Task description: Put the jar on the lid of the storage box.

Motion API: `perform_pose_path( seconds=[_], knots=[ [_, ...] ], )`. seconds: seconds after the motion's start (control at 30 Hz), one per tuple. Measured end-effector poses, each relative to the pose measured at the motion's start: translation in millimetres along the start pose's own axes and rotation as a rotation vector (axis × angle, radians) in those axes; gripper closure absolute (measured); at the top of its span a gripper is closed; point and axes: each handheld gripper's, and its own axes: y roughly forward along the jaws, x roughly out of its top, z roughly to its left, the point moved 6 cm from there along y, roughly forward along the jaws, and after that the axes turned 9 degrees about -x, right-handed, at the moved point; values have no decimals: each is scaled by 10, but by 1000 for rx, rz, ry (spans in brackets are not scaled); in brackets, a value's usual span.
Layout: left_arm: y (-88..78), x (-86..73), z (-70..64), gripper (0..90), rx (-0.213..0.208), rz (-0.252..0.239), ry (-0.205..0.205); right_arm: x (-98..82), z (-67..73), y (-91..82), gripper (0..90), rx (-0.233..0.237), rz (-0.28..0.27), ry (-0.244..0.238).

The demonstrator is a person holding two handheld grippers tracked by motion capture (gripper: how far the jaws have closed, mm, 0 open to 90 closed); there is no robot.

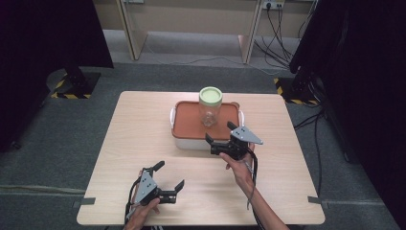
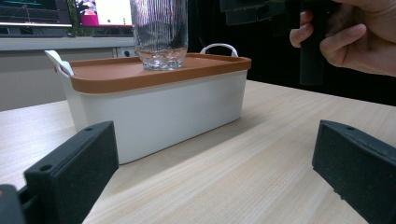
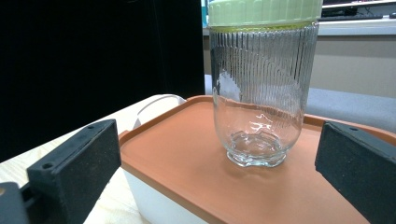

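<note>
Between the right gripper's spread fingers, which hold nothing, a ribbed glass jar with a pale green lid stands upright on the orange lid of a white box. The step in hand is probably grasping the jar: advance level, centre the jar, and close on the ribbed wall below the lid. The left gripper, fingers likewise spread and empty, rests low near the front of the surface, well apart from the box.
</note>
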Motion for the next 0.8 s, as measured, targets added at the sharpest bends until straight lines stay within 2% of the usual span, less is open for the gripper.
perform_pose_path(
  seconds=[0.8],
  knots=[
    [-1,0,-2,0,0,0,2,-112,55,-74,7,17,8,-3]
  ],
)
